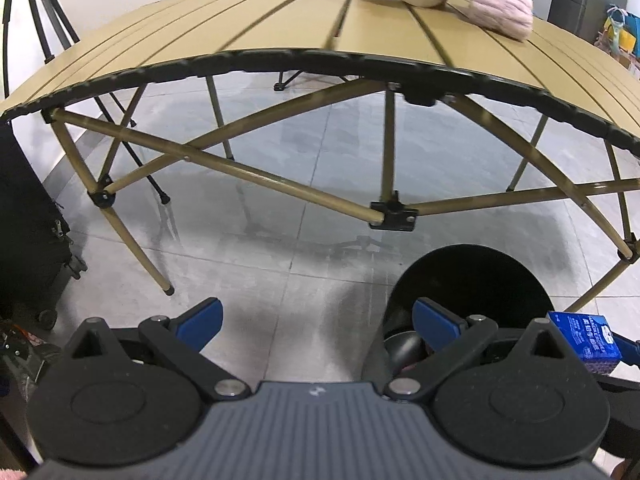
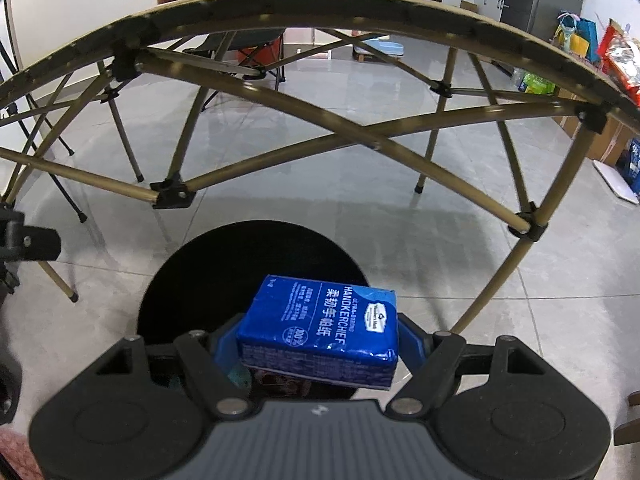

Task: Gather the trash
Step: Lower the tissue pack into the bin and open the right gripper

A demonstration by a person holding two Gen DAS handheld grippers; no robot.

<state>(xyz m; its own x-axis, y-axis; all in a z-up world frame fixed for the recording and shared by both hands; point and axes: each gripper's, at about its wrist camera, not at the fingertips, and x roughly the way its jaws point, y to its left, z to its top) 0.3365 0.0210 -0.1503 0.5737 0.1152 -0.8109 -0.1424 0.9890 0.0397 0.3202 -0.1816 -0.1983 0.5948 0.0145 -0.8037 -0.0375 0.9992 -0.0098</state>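
My right gripper (image 2: 320,340) is shut on a blue handkerchief pack (image 2: 324,328), its blue pads pressing the pack's two sides. The pack hangs over the mouth of a round black trash bin (image 2: 208,272) standing on the floor. In the left wrist view the same pack (image 1: 586,340) shows at the right edge, beside the bin (image 1: 468,280). My left gripper (image 1: 318,322) is open with nothing between its blue fingers (image 1: 204,320); it hovers over the grey tiles just left of the bin. Dark rounded items lie inside the bin, hard to make out.
A tan folding table (image 1: 280,32) with crossed metal legs (image 1: 240,168) stands just beyond the bin, with plush toys (image 1: 500,4) on its far side. A black case (image 1: 28,232) sits at the left. Bags and boxes (image 2: 580,40) line the right wall.
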